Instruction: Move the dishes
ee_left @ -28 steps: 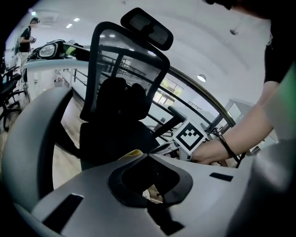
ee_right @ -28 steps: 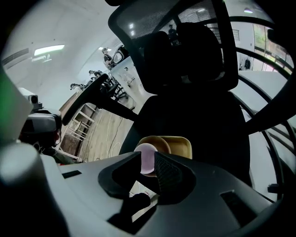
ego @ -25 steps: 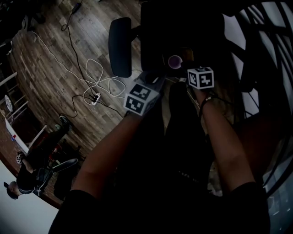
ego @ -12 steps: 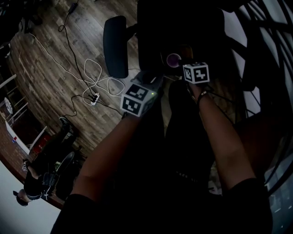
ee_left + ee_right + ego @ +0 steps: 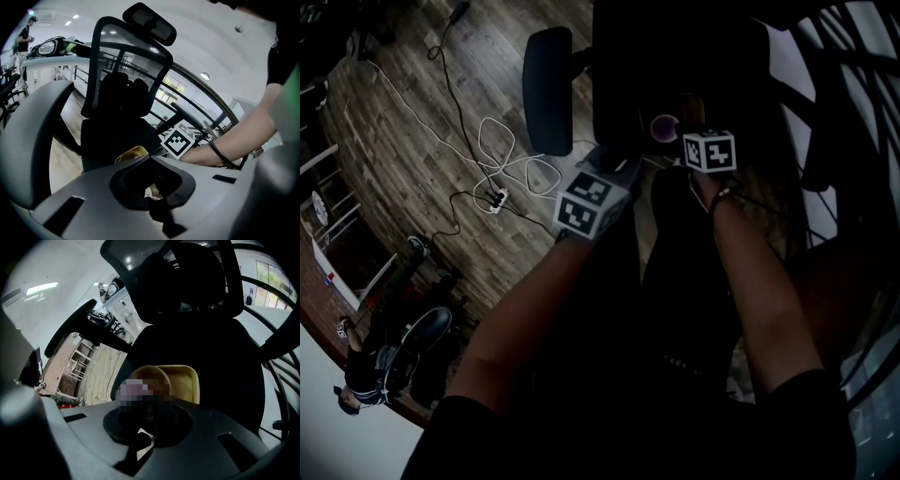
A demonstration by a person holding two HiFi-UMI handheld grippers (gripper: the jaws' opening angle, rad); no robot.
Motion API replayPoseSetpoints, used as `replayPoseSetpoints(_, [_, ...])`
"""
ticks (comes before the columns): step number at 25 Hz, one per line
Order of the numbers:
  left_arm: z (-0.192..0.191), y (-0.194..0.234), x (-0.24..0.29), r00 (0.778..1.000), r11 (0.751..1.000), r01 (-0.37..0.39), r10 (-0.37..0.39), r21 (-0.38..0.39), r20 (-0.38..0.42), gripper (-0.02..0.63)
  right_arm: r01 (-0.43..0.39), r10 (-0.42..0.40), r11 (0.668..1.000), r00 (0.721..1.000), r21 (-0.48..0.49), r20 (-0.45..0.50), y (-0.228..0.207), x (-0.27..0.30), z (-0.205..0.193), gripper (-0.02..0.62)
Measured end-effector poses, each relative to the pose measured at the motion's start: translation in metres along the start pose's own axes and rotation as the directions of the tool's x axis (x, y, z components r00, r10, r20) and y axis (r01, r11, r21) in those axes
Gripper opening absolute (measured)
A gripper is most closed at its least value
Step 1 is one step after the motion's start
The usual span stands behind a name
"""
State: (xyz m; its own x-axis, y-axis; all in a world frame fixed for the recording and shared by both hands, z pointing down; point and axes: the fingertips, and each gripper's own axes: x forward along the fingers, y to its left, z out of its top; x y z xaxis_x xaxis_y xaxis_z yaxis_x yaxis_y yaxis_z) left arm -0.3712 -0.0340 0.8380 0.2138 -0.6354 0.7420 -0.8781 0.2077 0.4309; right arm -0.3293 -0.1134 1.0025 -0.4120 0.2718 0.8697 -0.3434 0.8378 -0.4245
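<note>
The head view is very dark. A purple cup (image 5: 664,127) sits on a black office chair's seat (image 5: 675,66), just left of my right gripper (image 5: 694,133). In the right gripper view a tan round bowl (image 5: 149,375) and a pale yellow squarish dish (image 5: 183,383) lie on the seat just beyond my right gripper (image 5: 145,423), partly behind a blurred patch. The left gripper (image 5: 615,169) hovers beside it at the seat's near edge. A yellow dish rim (image 5: 132,153) peeks over the left gripper (image 5: 152,187). Both pairs of jaws are hidden by the grippers' bodies.
The chair's mesh back (image 5: 126,61) and headrest rise ahead, and its armrest (image 5: 547,89) juts out at the left. White and black cables with a power strip (image 5: 495,199) lie on the wooden floor. A person (image 5: 370,361) stands at lower left. Dark railings (image 5: 848,112) run along the right.
Both grippers stay almost where they were over the chair seat; the view has only wobbled. The person at lower left has shifted a little.
</note>
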Motion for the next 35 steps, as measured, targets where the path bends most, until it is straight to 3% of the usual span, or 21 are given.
replayPoseSetpoints(15, [0.013,-0.012,-0.027,1.000,0.999,-0.011,0.010,0.045,0.016,-0.009,0.000,-0.008,0.997,0.994,0.076,0.108,0.016,-0.073,0.024,0.025])
replayPoseSetpoints(25, [0.054,-0.049,-0.067,0.996,0.988,0.062,-0.069,0.144,0.047,-0.011,-0.046,0.009,0.982,0.980,0.185,0.197,0.049,-0.185,0.036,0.025])
replayPoseSetpoints(30, [0.059,-0.068,-0.089,0.991,0.970,0.116,-0.127,0.212,0.041,-0.011,-0.048,-0.016,0.968,0.967,0.246,0.253,0.066,-0.230,0.026,0.025])
replayPoseSetpoints(35, [0.063,-0.092,-0.095,0.978,0.931,0.199,-0.208,0.307,-0.003,-0.009,-0.021,-0.086,0.949,0.942,0.313,0.323,0.066,-0.266,0.009,0.025])
